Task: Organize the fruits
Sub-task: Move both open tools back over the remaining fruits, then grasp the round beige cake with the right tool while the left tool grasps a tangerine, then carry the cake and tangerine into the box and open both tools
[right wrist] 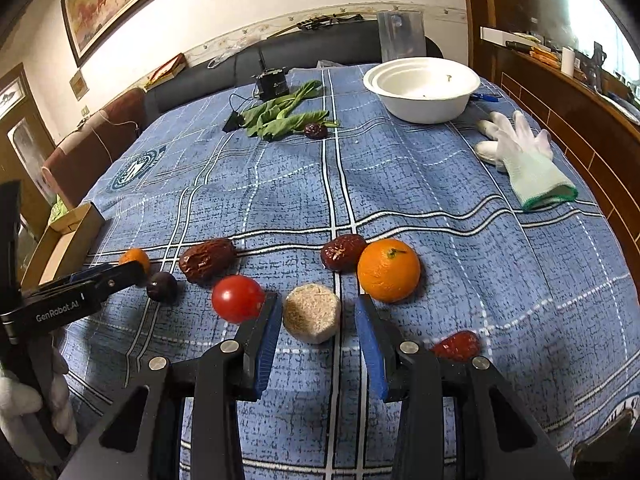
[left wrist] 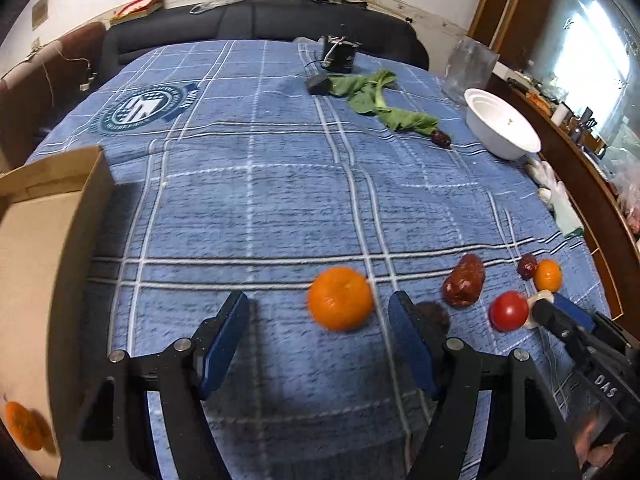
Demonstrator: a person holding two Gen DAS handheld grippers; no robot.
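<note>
Fruits scattered on blue checked worktop (right wrist: 440,184). Left tool (left wrist: 318,320) wide open around blurred orange (left wrist: 340,298), not touching. Right tool (right wrist: 318,322) open, straddling beige ball (right wrist: 312,313); red date (right wrist: 456,345) partly hidden behind it.

Left wrist view: low over blue cloth (left wrist: 280,184), looks forward along fingers toward far sofa (left wrist: 256,24); box (left wrist: 48,216) at left edge. Right wrist view: low too, further right, same heading (tilted slightly left), bowl (right wrist: 422,92) ahead. Shared: tomato (left wrist: 509,311) (right wrist: 237,298), greens (left wrist: 376,98) (right wrist: 280,114), bowl (left wrist: 500,126), glove (left wrist: 560,204) (right wrist: 528,164).
</note>
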